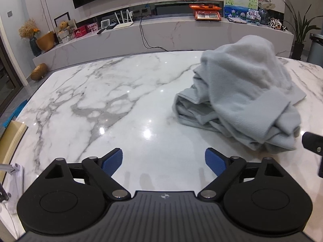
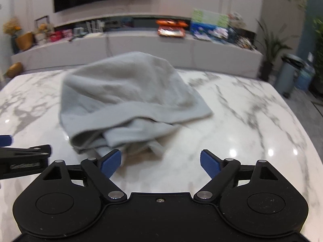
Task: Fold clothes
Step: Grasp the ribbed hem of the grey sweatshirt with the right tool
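Note:
A light grey garment (image 1: pixel 242 92) lies crumpled in a heap on the white marble table (image 1: pixel 113 104), right of centre in the left wrist view. My left gripper (image 1: pixel 163 162) is open and empty, low over bare marble to the left of the heap. In the right wrist view the garment (image 2: pixel 129 100) lies just ahead. My right gripper (image 2: pixel 160 163) is open and empty, its left fingertip (image 2: pixel 112 162) at the heap's near edge. The left gripper shows at that view's left edge (image 2: pixel 24 159); the right gripper shows at the left wrist view's right edge (image 1: pixel 313 147).
Beyond the table runs a marble TV console (image 1: pixel 161 30) with a cable (image 1: pixel 144 36), boxes, a router and pictures. A chair back (image 1: pixel 10 141) stands at the table's left edge. A bin (image 2: pixel 288 72) and a plant (image 2: pixel 270 46) stand at the right.

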